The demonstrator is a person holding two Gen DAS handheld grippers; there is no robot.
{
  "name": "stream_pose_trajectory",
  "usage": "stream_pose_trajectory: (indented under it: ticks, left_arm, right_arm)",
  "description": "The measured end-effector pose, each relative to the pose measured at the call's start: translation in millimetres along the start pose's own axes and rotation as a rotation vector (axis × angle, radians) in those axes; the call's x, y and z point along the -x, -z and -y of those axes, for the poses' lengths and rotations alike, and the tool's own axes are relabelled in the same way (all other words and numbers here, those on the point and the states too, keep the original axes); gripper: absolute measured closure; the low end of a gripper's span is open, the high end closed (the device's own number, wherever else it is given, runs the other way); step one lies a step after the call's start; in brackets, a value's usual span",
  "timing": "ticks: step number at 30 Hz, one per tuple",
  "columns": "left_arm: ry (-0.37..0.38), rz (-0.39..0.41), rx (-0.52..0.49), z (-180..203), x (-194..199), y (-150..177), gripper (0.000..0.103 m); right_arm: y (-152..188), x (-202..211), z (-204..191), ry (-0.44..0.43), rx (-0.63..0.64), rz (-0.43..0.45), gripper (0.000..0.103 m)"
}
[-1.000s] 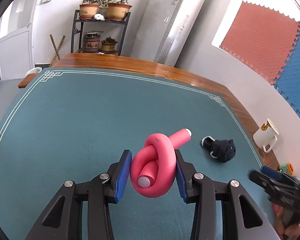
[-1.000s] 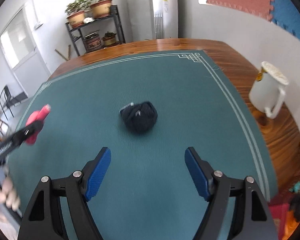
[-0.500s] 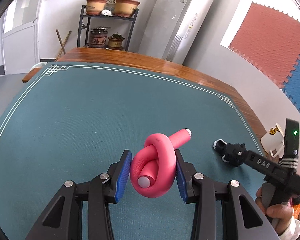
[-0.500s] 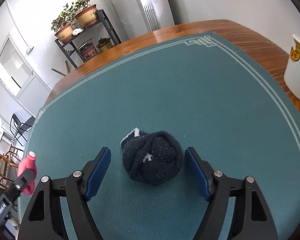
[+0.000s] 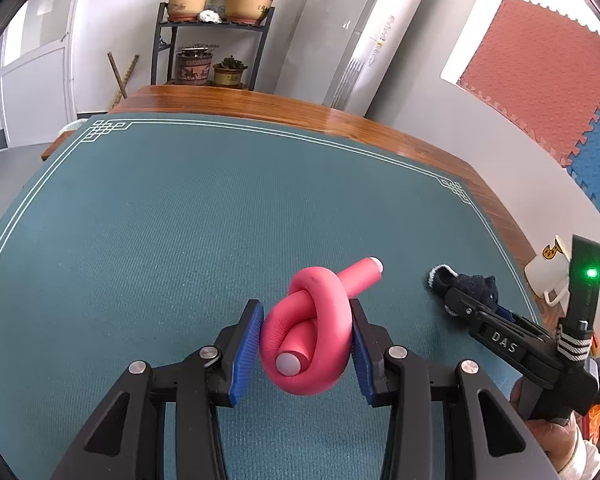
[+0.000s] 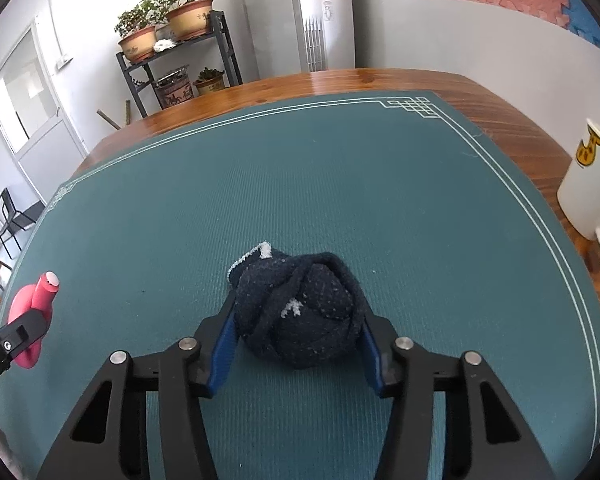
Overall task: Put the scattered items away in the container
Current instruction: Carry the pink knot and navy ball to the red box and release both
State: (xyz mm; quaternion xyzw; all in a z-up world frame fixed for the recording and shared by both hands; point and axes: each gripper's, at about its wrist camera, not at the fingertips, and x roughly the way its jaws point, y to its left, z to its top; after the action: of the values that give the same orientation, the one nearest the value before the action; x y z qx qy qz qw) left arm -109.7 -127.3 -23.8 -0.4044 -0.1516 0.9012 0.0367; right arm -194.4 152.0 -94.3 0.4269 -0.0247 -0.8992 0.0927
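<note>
My left gripper [image 5: 306, 346] is shut on a pink knotted foam tube [image 5: 310, 336] and holds it over the green mat [image 5: 180, 240]. My right gripper [image 6: 296, 334] has its blue pads against both sides of a dark navy knitted ball [image 6: 300, 312] that sits on the mat [image 6: 380, 200]. In the left wrist view the right gripper [image 5: 476, 308] shows at the right edge around the navy ball [image 5: 472, 284]. In the right wrist view the pink tube [image 6: 32, 304] shows at the far left. No container is in view.
A white mug [image 6: 588, 196] with a yellow duck mark stands on the wooden table [image 6: 500, 116] beyond the mat's right border; it also shows in the left wrist view [image 5: 548, 272]. A plant shelf [image 5: 216, 40] and a standing air conditioner [image 5: 364, 32] are behind the table.
My right gripper moved forward to the navy ball and closed its jaws around it. My left gripper kept its hold on the pink tube and barely moved.
</note>
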Motion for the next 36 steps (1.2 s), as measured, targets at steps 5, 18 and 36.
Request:
stream_pose_trajectory:
  ticks: [5,18,36]
  left_arm:
    - [0.007,0.003,-0.014,4,2,2,0.060]
    - [0.052,0.030,-0.091,31,19,12,0.060]
    - [0.171,0.007,-0.269,115,52,46,0.060]
  right_arm:
    - [8,25,10,-0.014,-0.022,0.036,0.047]
    - [58,139,57,0.005,-0.125,0.147,0.047]
    - [203,346,225,0.442,-0.428,0.337,0.046]
